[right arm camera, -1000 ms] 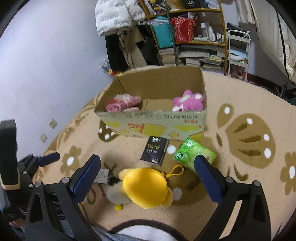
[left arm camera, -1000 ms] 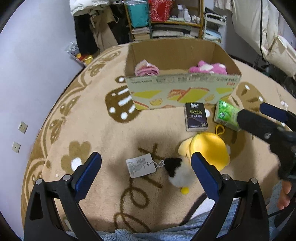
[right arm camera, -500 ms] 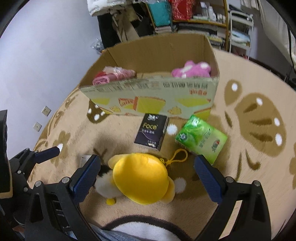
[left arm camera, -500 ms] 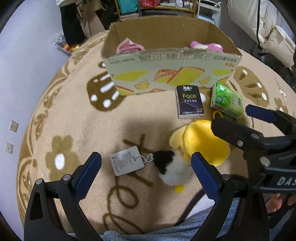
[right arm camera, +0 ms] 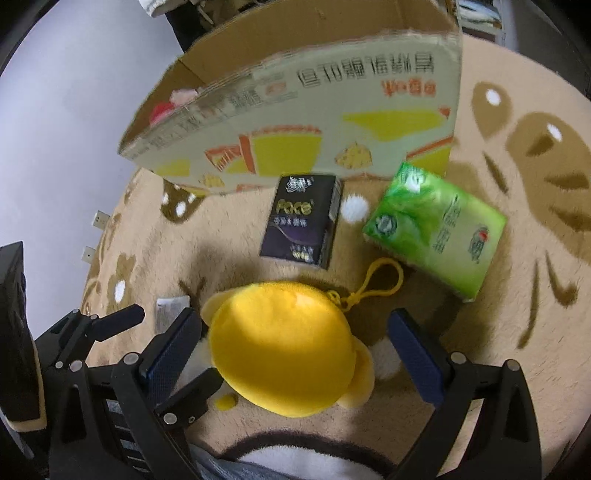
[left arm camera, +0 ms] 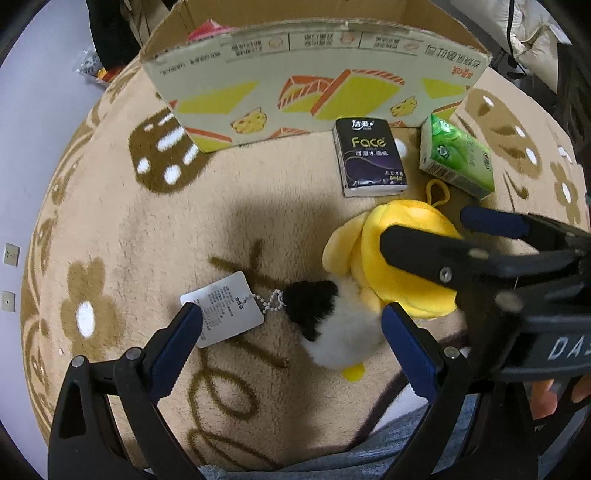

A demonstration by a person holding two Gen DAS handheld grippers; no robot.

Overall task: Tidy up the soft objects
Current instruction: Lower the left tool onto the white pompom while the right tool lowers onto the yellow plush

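Note:
A yellow plush toy (right arm camera: 284,343) with a black-and-white part (left arm camera: 328,328) and a paper tag (left arm camera: 225,308) lies on the rug. My right gripper (right arm camera: 295,354) is open, its fingers on either side of the yellow plush, low over it. My left gripper (left arm camera: 291,343) is open around the black-and-white part, with the right gripper (left arm camera: 461,240) crossing from the right. A black tissue pack (left arm camera: 369,160) and a green tissue pack (left arm camera: 458,162) lie just beyond, in front of the cardboard box (left arm camera: 314,88). A pink soft item (right arm camera: 173,101) shows inside the box.
The beige patterned rug (left arm camera: 129,229) covers the floor. A lilac wall with sockets (left arm camera: 11,254) is on the left. Dark clutter (left arm camera: 107,33) stands behind the box. My jeans-clad lap (left arm camera: 369,450) is at the bottom edge.
Both grippers have moved forward and down toward the yellow plush; the box and tissue packs look nearer. The right gripper now straddles the plush. Both stay open.

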